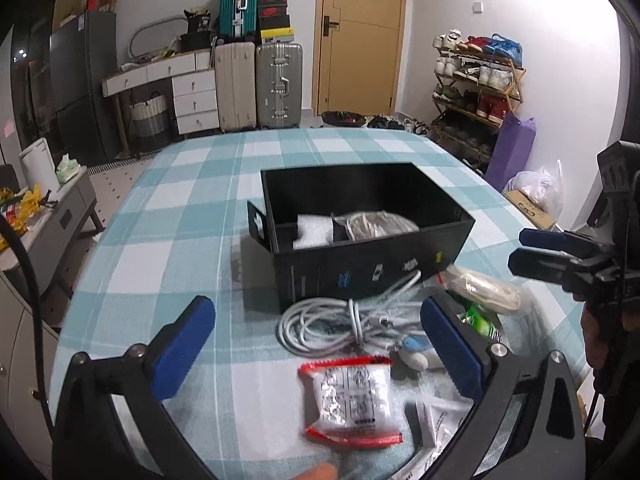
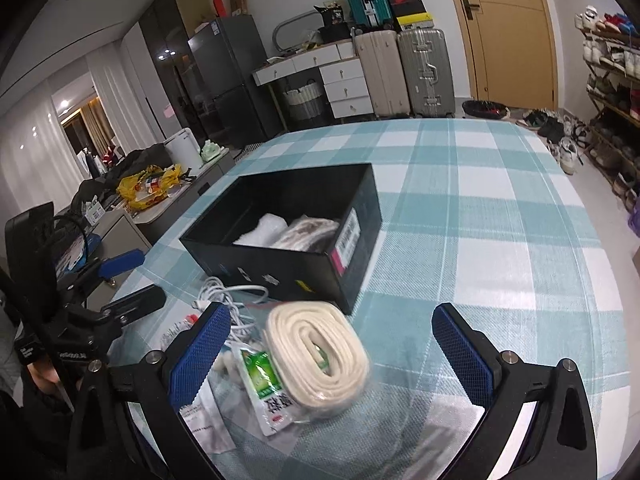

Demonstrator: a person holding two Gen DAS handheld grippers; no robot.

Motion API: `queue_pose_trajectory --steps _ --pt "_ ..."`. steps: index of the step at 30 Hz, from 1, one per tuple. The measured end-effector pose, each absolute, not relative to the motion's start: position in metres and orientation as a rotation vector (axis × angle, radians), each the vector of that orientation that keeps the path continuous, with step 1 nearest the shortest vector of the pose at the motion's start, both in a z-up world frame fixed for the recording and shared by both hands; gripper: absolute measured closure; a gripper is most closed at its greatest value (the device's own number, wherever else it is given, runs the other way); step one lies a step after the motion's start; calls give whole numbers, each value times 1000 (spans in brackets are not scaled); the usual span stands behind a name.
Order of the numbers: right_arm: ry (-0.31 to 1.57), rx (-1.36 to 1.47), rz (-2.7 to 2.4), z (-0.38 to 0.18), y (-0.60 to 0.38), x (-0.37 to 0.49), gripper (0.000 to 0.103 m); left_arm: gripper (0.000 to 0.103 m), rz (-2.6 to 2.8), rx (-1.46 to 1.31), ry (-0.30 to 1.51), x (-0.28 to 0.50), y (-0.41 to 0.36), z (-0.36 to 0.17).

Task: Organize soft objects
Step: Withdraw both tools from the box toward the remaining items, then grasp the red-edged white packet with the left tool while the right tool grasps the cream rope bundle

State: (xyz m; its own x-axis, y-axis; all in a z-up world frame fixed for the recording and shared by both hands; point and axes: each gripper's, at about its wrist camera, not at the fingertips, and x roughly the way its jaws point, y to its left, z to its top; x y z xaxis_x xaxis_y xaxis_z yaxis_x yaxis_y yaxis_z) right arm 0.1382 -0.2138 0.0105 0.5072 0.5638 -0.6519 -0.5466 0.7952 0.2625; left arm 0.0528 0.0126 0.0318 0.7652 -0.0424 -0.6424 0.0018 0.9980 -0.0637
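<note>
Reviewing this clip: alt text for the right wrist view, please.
The right gripper, jaws wide open, frames a coiled cream strap lying on a teal checked tablecloth. A green sachet lies beside it, with a black box behind holding white items.

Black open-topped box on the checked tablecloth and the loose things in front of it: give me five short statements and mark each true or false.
1. The black open-topped box already holds a white foam piece and a bagged bundle. True.
2. The left gripper is shut on the red-edged silver packet. False: its jaws stand wide open and the packet lies on the teal-and-white checked tablecloth.
3. The coiled white cable lies outside the box, before its near wall. True.
4. The rolled cream strap in clear wrap is inside the box. False: it lies on the cloth between the open jaws of the right gripper.
5. The box has a lid on. False: its top is open.
</note>
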Motion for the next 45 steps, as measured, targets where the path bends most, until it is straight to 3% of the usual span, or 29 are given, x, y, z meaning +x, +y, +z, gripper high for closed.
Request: queue_pose_trajectory --steps 32,45 --pt "919 106 712 -23 -211 152 1 0 -65 -42 830 46 4 -5" --pt "959 163 773 -33 -202 155 8 0 -74 -56 855 48 3 -11"
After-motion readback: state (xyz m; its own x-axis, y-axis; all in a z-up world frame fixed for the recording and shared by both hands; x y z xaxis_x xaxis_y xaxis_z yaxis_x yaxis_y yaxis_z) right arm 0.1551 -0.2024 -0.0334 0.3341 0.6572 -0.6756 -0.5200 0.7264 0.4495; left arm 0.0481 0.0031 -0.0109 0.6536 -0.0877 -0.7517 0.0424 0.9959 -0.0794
